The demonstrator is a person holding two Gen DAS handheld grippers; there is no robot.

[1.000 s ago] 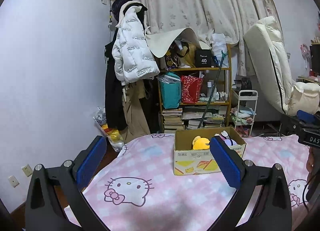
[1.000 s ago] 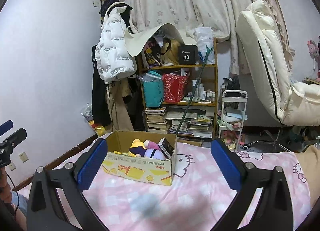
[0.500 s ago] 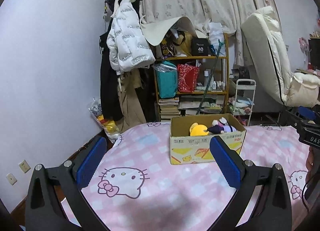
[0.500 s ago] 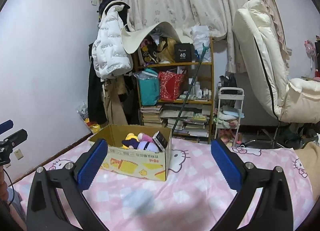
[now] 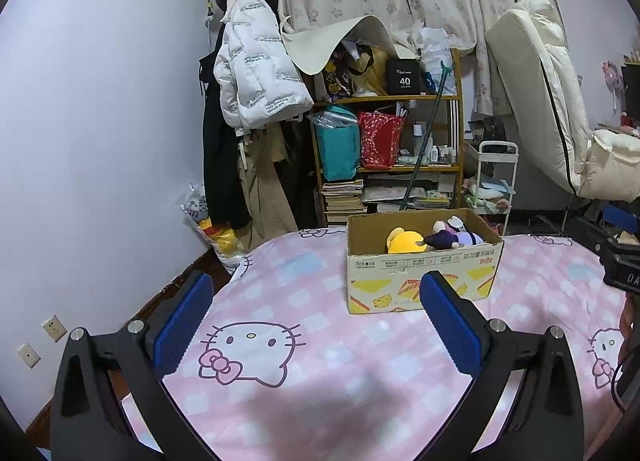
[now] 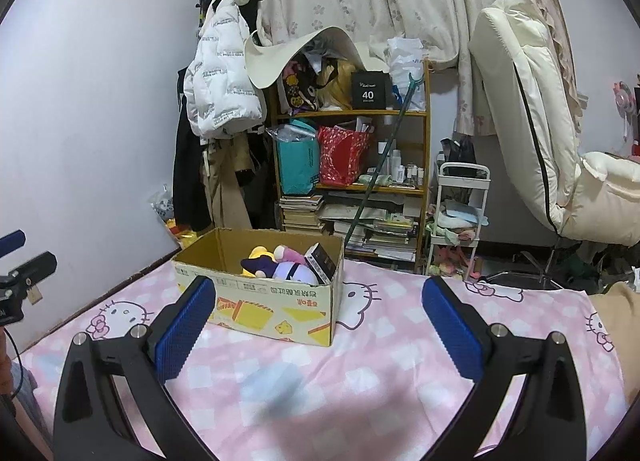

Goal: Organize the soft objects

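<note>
**Both claws wide and empty above the bed, toys in the box**

The left claw is spread wide and holds nothing; its blue pads stand far apart above the pink blanket with the cat print. The right claw is also wide and empty, over the same blanket.

The cardboard box sits on the bed, in front of both claws and apart from them. In the left view it is to the right of centre; in the right view the box is to the left of centre. Inside lie the soft toys: a yellow plush beside a purple plush, touching each other. In the right view the purple plush lies next to a small dark box that leans against the cardboard wall.

Behind the bed stand a wooden shelf and a white jacket hanging on the wall.
</note>
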